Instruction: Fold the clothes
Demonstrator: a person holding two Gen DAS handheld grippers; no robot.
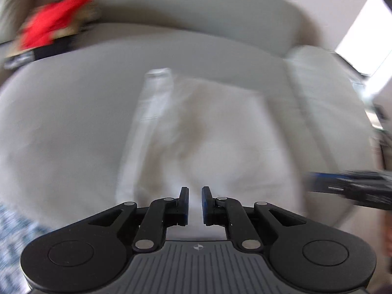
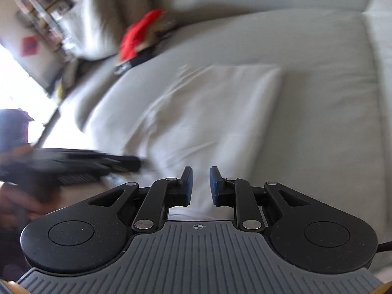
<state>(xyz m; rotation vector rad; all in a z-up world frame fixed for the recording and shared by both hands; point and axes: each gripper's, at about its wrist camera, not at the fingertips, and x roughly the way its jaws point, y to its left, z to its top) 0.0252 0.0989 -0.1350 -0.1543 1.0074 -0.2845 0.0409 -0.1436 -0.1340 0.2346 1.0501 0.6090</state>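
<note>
A white garment (image 1: 220, 127) (image 2: 208, 112) lies partly folded and flat on a grey sofa seat (image 1: 61, 110) (image 2: 318, 85). My left gripper (image 1: 195, 191) sits at its near edge with only a thin slit between the pads, and white cloth fills that slit. In the right wrist view the left gripper (image 2: 122, 163) is a dark blur at the garment's left edge. My right gripper (image 2: 201, 171) hangs over the near edge, jaws apart, cloth showing in the gap without the pads pressing it. The left wrist view catches the right gripper (image 1: 348, 186) at the right, blurred.
A red cloth (image 1: 51, 22) (image 2: 139, 31) lies on dark items at the sofa's far left. A grey pillow (image 2: 95, 24) leans at that end, another cushion (image 1: 318, 78) to the right. A hand (image 2: 19, 203) holds the left gripper. Blue-white patterned fabric (image 1: 12, 240) shows at bottom left.
</note>
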